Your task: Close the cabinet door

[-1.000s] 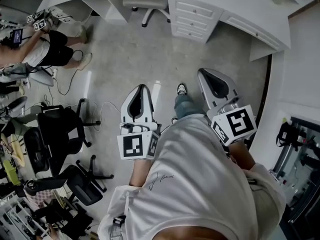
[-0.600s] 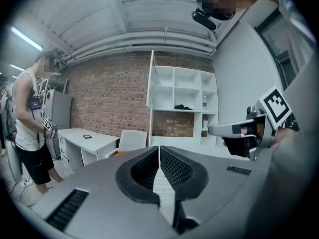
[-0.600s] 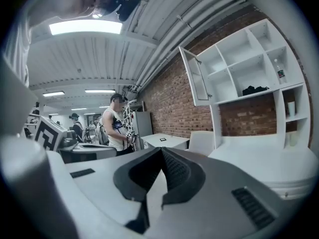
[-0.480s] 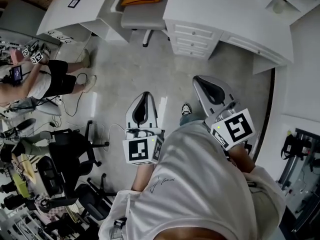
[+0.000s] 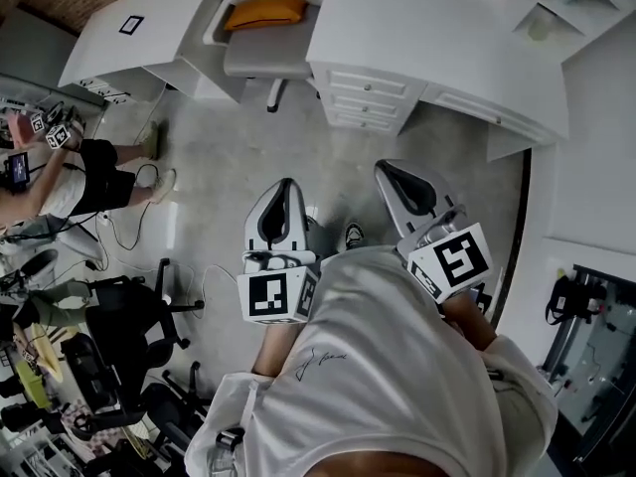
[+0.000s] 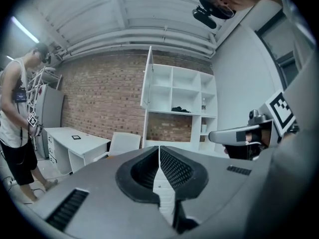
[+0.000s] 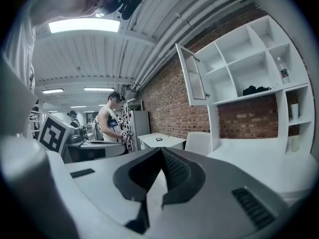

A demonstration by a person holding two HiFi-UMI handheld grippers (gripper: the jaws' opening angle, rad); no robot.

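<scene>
Left gripper [image 6: 159,151] and right gripper [image 7: 160,152] are holding jaws together, empty, well short of the door [image 7: 192,76], which is standing open high on the cabinet [image 7: 213,123]; an off-centre push would be risking a slip or slam.

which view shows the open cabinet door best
The right gripper view: the cabinet door shows its face, swung out from the white shelves. The left gripper view catches it nearly edge-on. The head view doesn't show it clearly.
</scene>
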